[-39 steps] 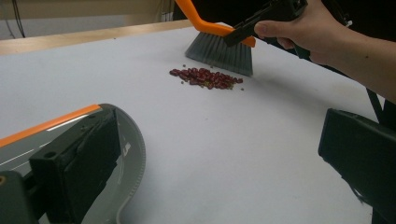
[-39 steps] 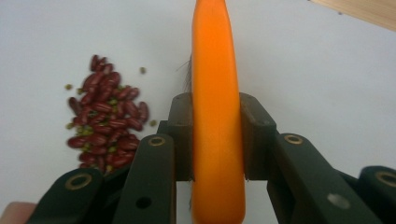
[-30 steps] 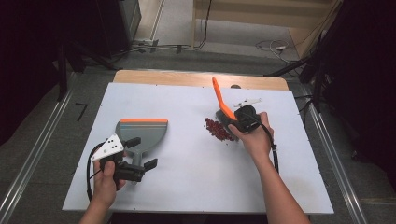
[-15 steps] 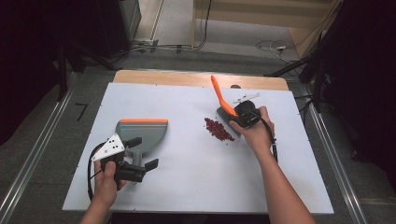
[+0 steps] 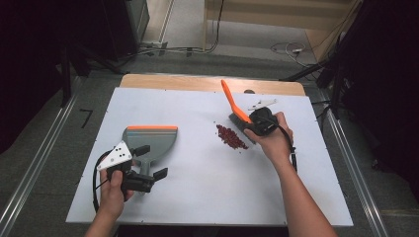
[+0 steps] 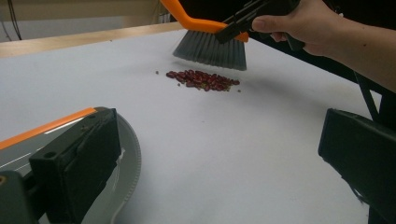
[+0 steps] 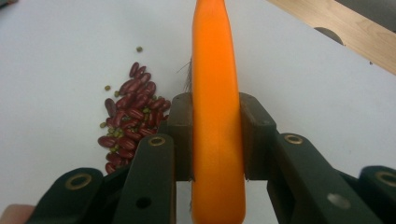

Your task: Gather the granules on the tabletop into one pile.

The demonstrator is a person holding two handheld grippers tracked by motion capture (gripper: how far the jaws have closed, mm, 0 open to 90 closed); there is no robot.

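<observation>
Two claws are seen: right claw (image 7: 217,140) is clamped on the brush (image 5: 236,111) handle, bristles just beside the beans (image 5: 231,137); left claw (image 5: 148,163) is spread wide, one jaw by the dustpan (image 5: 148,140), nothing gripped. Beans lie mid-table (image 5: 207,197), well apart from the dustpan. Risk: beans scattered by a hard sweep; unheld pan shoved away.

An orange-handled brush (image 5: 236,109) with grey bristles sits tilted just beside a small pile of red beans (image 5: 231,137); a grey, orange-edged dustpan (image 5: 150,141) lies flat, well apart.
</observation>
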